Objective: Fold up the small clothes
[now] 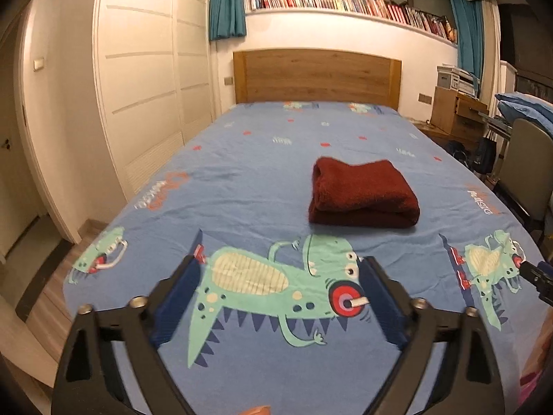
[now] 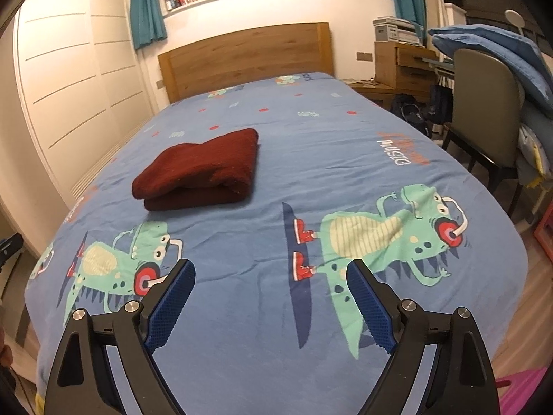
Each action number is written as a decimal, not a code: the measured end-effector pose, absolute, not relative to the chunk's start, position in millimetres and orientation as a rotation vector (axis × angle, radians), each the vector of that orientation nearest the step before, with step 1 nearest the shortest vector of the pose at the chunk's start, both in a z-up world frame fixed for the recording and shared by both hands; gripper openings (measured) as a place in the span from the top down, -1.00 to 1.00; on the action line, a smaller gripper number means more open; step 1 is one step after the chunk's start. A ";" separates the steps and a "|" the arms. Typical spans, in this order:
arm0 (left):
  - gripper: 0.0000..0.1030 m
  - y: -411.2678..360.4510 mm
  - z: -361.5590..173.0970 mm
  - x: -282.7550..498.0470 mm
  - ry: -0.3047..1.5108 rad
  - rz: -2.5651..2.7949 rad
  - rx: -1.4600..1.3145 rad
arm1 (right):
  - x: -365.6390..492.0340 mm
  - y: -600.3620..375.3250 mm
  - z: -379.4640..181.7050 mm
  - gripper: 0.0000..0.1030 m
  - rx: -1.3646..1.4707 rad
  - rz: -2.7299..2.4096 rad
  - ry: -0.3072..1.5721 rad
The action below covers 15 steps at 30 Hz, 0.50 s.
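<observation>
Your dark red fleecy garment [image 1: 363, 192] lies folded into a thick, squarish bundle near the middle of the blue dinosaur-print bedsheet [image 1: 242, 180], well apart from both tools — placed where either can reach it. Your left gripper [image 1: 280, 297] is spread wide and holds nothing; your right gripper [image 2: 271, 306] likewise, hovering over the near end of the bed. The fold looks finished, though the blur softens its far edge, so I can't vouch for its neatness.

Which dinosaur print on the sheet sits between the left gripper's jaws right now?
The big green dinosaur just below the folded red garment; the other two lie at the sheet's side edges.
</observation>
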State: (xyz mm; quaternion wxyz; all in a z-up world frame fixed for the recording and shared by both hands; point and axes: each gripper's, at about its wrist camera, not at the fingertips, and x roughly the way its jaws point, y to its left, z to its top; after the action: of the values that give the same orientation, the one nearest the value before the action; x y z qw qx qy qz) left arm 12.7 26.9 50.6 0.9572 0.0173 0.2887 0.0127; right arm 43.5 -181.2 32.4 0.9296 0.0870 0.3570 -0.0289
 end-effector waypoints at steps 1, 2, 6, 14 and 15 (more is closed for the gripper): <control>-0.83 25.1 51.8 11.5 0.576 0.023 0.039 | 41.7 -183.1 32.8 -0.75 0.180 -0.064 0.727; -0.83 23.5 52.6 11.5 0.575 0.020 0.042 | 40.1 -184.7 33.1 -0.75 0.182 -0.069 0.725; -0.84 20.6 51.0 13.3 0.575 0.020 0.049 | 36.5 -189.8 32.5 -0.76 0.193 -0.081 0.718; -0.89 15.4 43.6 18.5 0.586 0.033 0.072 | 34.8 -192.1 32.4 -0.77 0.165 -0.118 0.705; -0.89 14.0 42.1 19.4 0.589 0.034 0.076 | 34.8 -192.5 32.6 -0.78 0.163 -0.122 0.700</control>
State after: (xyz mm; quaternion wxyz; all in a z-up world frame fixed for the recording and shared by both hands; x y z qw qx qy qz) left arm 19.4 14.0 42.1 0.9561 0.0375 0.2900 0.0167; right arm 34.8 -192.5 32.6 0.9343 0.0796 0.3423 -0.0598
